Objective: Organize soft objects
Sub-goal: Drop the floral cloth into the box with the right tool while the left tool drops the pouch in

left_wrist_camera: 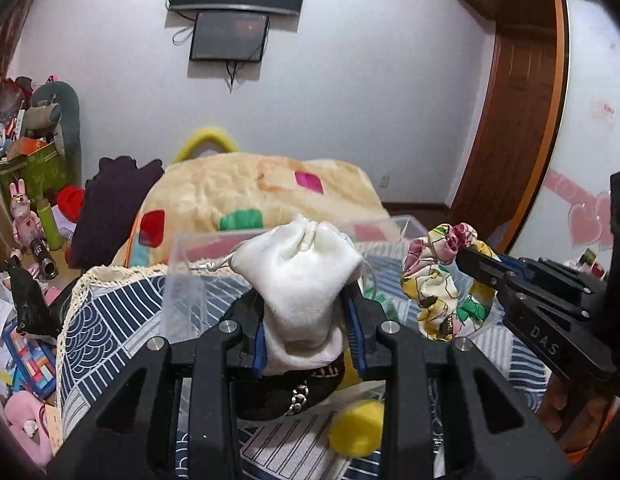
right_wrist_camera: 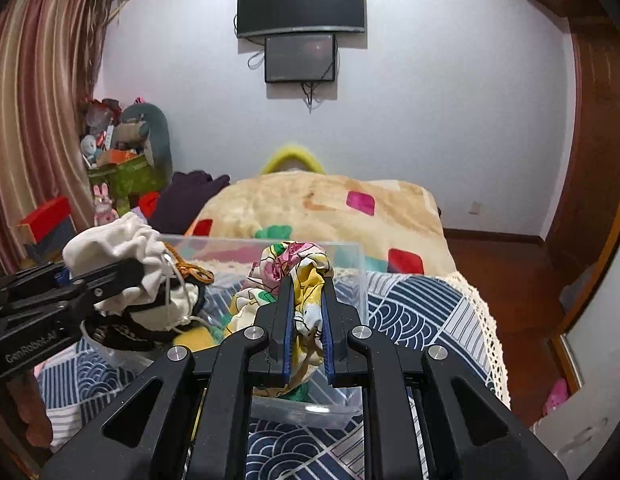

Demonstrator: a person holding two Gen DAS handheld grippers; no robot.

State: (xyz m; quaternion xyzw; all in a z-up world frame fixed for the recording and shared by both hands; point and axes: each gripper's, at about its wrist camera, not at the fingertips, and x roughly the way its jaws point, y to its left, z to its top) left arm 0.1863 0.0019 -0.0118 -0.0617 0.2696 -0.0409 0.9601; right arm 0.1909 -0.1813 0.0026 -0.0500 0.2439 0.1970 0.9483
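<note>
My left gripper [left_wrist_camera: 306, 300] is shut on a white drawstring pouch [left_wrist_camera: 298, 272] and holds it above the near edge of a clear plastic box [left_wrist_camera: 182, 280]. My right gripper [right_wrist_camera: 306, 280] is shut on a floral fabric scrunchie [right_wrist_camera: 298, 264] over the same clear box [right_wrist_camera: 350, 280]. In the left wrist view the scrunchie [left_wrist_camera: 438, 276] hangs at the right from the right gripper [left_wrist_camera: 466, 260]. In the right wrist view the pouch [right_wrist_camera: 118, 248] and left gripper [right_wrist_camera: 122, 280] are at the left. A black item with a chain [left_wrist_camera: 294, 392] and a yellow pompom [left_wrist_camera: 356, 428] lie below the pouch.
The box stands on a blue-and-white patterned cloth [right_wrist_camera: 422, 304] with a lace edge. A beige blanket with coloured patches [right_wrist_camera: 318, 208] lies behind it. Toys and boxes [left_wrist_camera: 34, 160] crowd the left side. A wooden door [left_wrist_camera: 518, 120] is at the right.
</note>
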